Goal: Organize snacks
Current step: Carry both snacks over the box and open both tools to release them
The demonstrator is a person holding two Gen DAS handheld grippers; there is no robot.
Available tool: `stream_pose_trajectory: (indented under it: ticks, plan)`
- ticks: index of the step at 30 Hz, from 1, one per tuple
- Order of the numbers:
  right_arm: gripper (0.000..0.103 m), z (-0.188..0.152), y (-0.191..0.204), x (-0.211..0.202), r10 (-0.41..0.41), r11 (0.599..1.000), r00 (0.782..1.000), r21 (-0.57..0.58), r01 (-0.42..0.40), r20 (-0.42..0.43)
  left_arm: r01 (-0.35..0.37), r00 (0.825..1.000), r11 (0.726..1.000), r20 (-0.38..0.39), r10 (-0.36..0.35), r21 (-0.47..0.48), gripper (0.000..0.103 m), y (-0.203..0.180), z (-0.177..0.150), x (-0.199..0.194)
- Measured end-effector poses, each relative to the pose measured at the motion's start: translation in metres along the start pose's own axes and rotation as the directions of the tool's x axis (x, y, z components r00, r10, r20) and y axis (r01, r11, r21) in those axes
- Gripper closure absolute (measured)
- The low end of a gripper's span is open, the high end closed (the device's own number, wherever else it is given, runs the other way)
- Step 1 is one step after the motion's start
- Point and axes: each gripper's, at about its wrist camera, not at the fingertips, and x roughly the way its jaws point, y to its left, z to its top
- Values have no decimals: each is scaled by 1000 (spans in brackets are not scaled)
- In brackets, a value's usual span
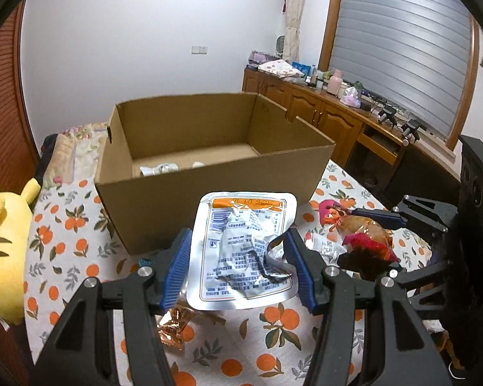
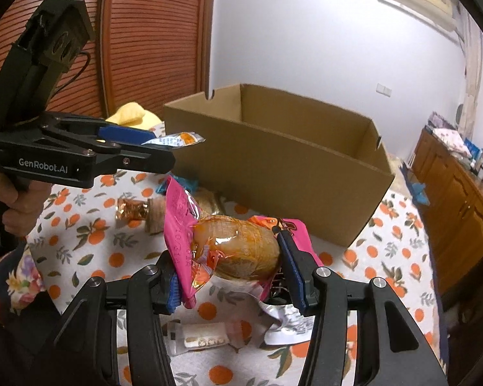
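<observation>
My left gripper (image 1: 238, 251) is shut on a crumpled silver snack pouch (image 1: 244, 247) with an orange stripe, held above the table in front of the open cardboard box (image 1: 209, 173). It also shows in the right wrist view (image 2: 151, 148), the pouch (image 2: 177, 140) sticking out of it. My right gripper (image 2: 232, 257) is shut on a pink-edged clear packet with a brown bun (image 2: 235, 247), held above the table near the box (image 2: 273, 167). In the left wrist view this gripper (image 1: 386, 241) and its packet (image 1: 360, 234) are at the right. A few white items (image 1: 164, 169) lie in the box.
The table has an orange-print cloth (image 1: 80, 225). Loose snacks lie on it: a copper-foil packet (image 2: 132, 210), a small white packet (image 2: 206, 337), a silver wrapper (image 2: 286, 325). A yellow plush (image 1: 3, 241) sits at the left. A wooden cabinet (image 1: 322, 115) stands at the right.
</observation>
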Motion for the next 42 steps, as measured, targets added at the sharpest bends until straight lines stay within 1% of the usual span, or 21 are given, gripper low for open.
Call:
stream_pose_trajectory:
  ticks: [9, 17, 25, 30, 36, 42]
  plan:
    - [51, 33, -11, -16, -27, 998, 998, -58, 31, 60, -18, 998, 999, 59, 17, 32, 45, 2, 31, -13]
    - [51, 71, -24, -14, -21, 994, 993, -102, 33, 114, -44, 996, 998, 76, 41, 34, 45, 16, 62, 0]
    - [51, 102, -42, 19, 4, 991, 993, -133, 12, 121, -67, 996, 998, 54, 66, 14, 45, 37, 84, 35]
    - [51, 114, -58, 45, 23, 993, 994, -117, -10, 109, -74, 997, 997, 38, 74, 2, 45, 49, 93, 55]
    - [51, 116, -73, 75, 34, 995, 996, -93, -27, 79, -77, 997, 997, 16, 77, -19, 45, 60, 98, 78]
    - [50, 119, -81, 97, 43, 997, 998, -61, -40, 53, -83, 997, 996, -2, 83, -39, 44, 70, 96, 92]
